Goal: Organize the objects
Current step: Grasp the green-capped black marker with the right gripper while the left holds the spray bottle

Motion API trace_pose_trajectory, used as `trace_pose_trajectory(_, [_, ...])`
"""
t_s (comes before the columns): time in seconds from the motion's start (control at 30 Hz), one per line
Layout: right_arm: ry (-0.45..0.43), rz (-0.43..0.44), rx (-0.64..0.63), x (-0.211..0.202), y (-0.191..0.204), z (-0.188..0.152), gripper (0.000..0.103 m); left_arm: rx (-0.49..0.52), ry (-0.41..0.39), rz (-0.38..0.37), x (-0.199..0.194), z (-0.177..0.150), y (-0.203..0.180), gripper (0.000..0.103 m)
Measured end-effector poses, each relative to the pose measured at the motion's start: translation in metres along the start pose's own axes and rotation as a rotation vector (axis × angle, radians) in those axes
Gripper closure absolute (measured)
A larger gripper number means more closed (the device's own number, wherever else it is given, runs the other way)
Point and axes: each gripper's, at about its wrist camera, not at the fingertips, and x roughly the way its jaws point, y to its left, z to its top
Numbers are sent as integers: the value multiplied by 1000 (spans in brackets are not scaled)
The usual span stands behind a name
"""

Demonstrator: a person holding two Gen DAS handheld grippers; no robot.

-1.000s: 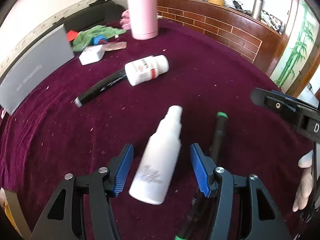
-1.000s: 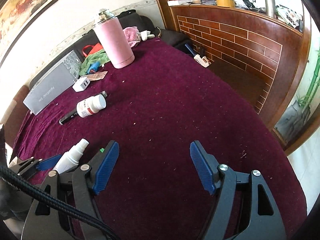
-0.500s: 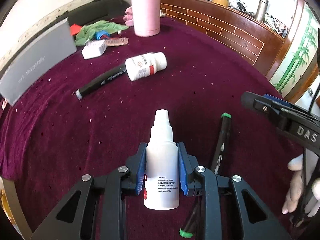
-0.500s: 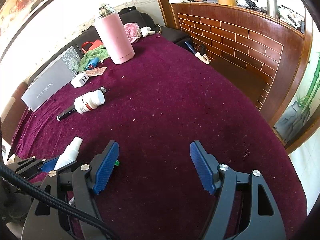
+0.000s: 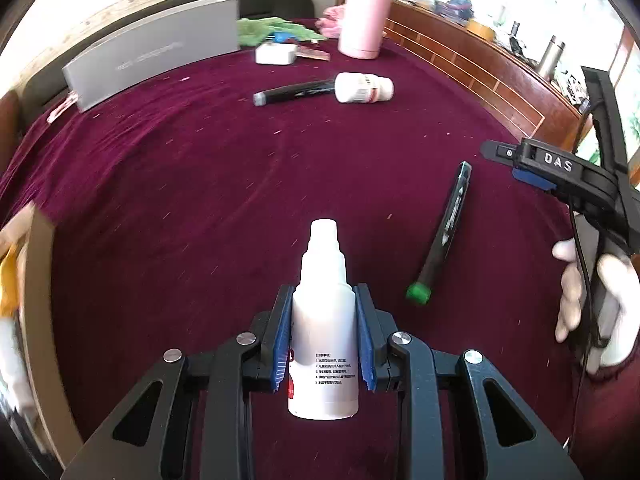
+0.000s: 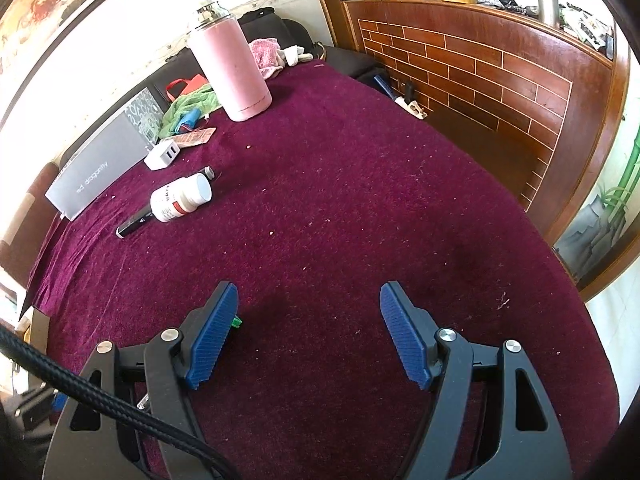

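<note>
My left gripper (image 5: 323, 294) is shut on a white spray bottle (image 5: 324, 340), both blue pads pressing its sides and its nozzle pointing away from me. To its right a black marker with a green cap (image 5: 444, 232) lies on the maroon tablecloth (image 5: 180, 184). Farther back lie a white pill bottle (image 5: 364, 87) and a black marker with a grey cap (image 5: 294, 91). My right gripper (image 6: 309, 292) hovers open over bare cloth with nothing between its fingers. The pill bottle (image 6: 182, 198) lies far to its left. A gloved hand (image 5: 576, 300) holds that gripper at the right edge of the left wrist view.
A pink flask (image 6: 230, 68) stands at the back, with a grey box (image 6: 100, 168), a white charger (image 6: 162, 154) and a green cloth (image 6: 188, 106) along the back left. A cardboard box (image 5: 36, 280) sits past the table's left edge. A wooden brick-pattern wall (image 6: 500, 64) runs along the right.
The left gripper's jaws closed on the spray bottle, then carried it leftward; the green-capped marker now lies farther right in its view. The right gripper has stayed still and open.
</note>
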Motion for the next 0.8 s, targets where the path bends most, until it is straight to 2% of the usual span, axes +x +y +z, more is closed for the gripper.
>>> trace_pose_trajectory(0.2, [2,0,-4,2,1,-1,30,-85,1,5,-12,-29,23,79])
trace_pose_trajectory(0.47, [-27,-2,-21,1,6,-4,30,-114,-56,17,-15,-39,22,78])
trace_pose_trajectory(0.57, [-56,16,-27,-3,11,-5,30,-170,-97,-35,-16,-44,30,76])
trace_pose_trajectory(0.63, [-73,58,-21,-9,13,-5,30,-188,-129,-53,-17,-48,33,76])
trace_pose_trajectory(0.7, [-53,65,-18,-15,19,-8,30,-178,-133,-40,-17,-48,30,75])
trace_pose_trajectory(0.8, [45,134,-55,-17,38,-21,30,-185,-138,-55,-17,-46,30,68])
